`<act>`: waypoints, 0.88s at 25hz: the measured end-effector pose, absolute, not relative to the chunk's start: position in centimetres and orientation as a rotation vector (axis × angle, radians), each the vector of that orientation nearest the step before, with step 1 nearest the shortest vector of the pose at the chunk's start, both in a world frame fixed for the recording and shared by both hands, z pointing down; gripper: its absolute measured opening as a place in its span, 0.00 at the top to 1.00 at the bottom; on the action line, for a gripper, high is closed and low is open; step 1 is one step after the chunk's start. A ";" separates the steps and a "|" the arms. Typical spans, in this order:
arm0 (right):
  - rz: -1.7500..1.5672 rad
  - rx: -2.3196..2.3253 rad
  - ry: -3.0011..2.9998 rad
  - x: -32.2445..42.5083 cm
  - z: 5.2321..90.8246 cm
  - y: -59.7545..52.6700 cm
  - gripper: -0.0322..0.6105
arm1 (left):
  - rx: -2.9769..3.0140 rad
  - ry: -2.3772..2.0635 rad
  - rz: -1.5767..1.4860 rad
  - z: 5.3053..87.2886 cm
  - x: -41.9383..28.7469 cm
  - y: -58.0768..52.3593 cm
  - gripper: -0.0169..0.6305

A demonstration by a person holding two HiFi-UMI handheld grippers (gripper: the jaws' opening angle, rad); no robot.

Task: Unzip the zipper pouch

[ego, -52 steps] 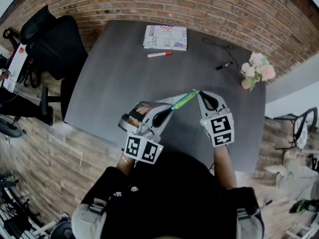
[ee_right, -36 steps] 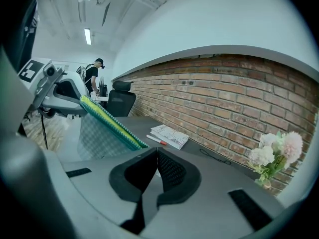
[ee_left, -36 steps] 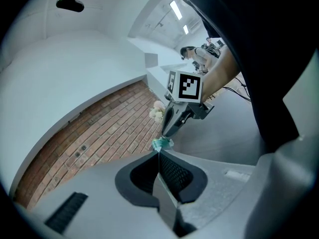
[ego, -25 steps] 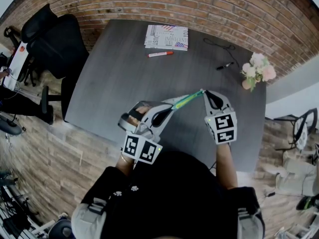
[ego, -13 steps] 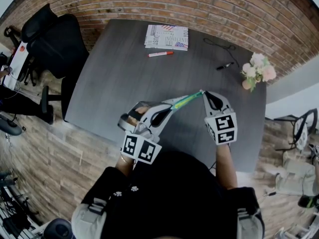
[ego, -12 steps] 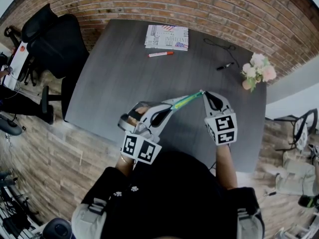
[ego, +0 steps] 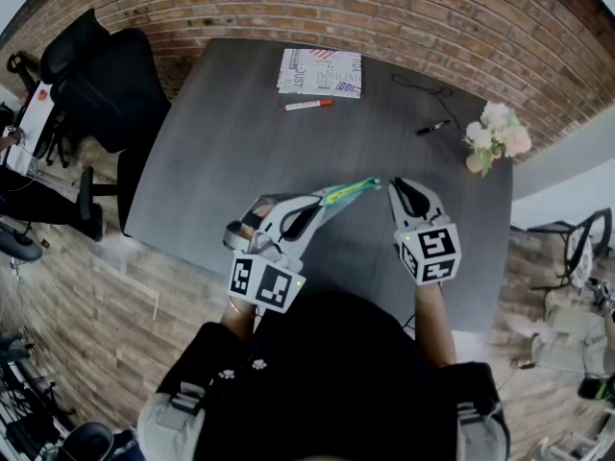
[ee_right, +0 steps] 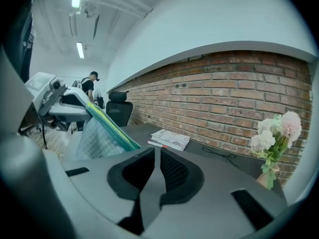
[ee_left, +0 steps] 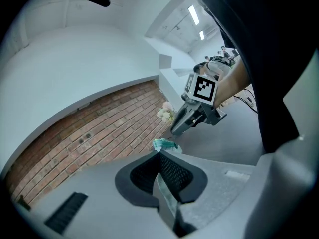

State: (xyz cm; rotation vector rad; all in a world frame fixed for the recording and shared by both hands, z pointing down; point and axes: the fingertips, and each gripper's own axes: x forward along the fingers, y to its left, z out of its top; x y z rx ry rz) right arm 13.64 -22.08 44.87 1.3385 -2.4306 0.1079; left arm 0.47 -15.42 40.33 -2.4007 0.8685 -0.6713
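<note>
The zipper pouch (ego: 352, 191), pale checked fabric with a green and yellow zipper edge, hangs in the air above the near side of the dark table (ego: 240, 142). My left gripper (ego: 322, 206) is shut on its near end; in the left gripper view the fabric (ee_left: 166, 194) runs between the closed jaws and the green tip (ee_left: 165, 144) sticks out past them. My right gripper (ego: 394, 186) sits just right of the pouch's far tip, apart from it. Its jaws (ee_right: 155, 151) have just been opening, with a narrow gap and nothing between them. The pouch (ee_right: 107, 123) shows at the left there.
At the table's far side lie a printed booklet (ego: 319, 72), a red marker (ego: 307, 105), a black pen (ego: 430, 127) and a thin cable (ego: 419, 86). A small bunch of flowers (ego: 495, 134) stands at the right edge. A black office chair (ego: 101, 84) is at the left.
The right gripper has let go of the pouch's far end and now sits slightly apart from it. The pouch tip has swung a little left. The left gripper has rolled slightly, still gripping.
</note>
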 end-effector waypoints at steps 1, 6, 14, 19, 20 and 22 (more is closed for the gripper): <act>0.126 1.346 -2.453 13.6 44.6 -22.0 0.89 | -2.400 0.879 -0.677 40.4 0.2 -15.6 0.96; 0.160 1.383 -2.543 13.1 43.0 -21.4 0.89 | -2.428 0.957 -0.662 40.7 -1.1 -16.4 0.96; 0.105 1.519 -2.653 13.3 40.2 -19.9 0.95 | -2.476 1.105 -0.591 40.1 -2.6 -17.2 0.96; 0.070 1.535 -2.654 13.0 39.8 -19.4 0.95 | -2.565 1.189 -0.482 40.2 -3.2 -17.6 0.96; 0.062 1.540 -2.654 13.0 39.7 -19.4 0.95 | -2.585 1.204 -0.468 40.2 -3.3 -17.6 0.96; 0.039 1.548 -2.653 13.1 39.4 -19.3 0.95 | -2.619 1.227 -0.438 40.2 -3.5 -17.7 0.96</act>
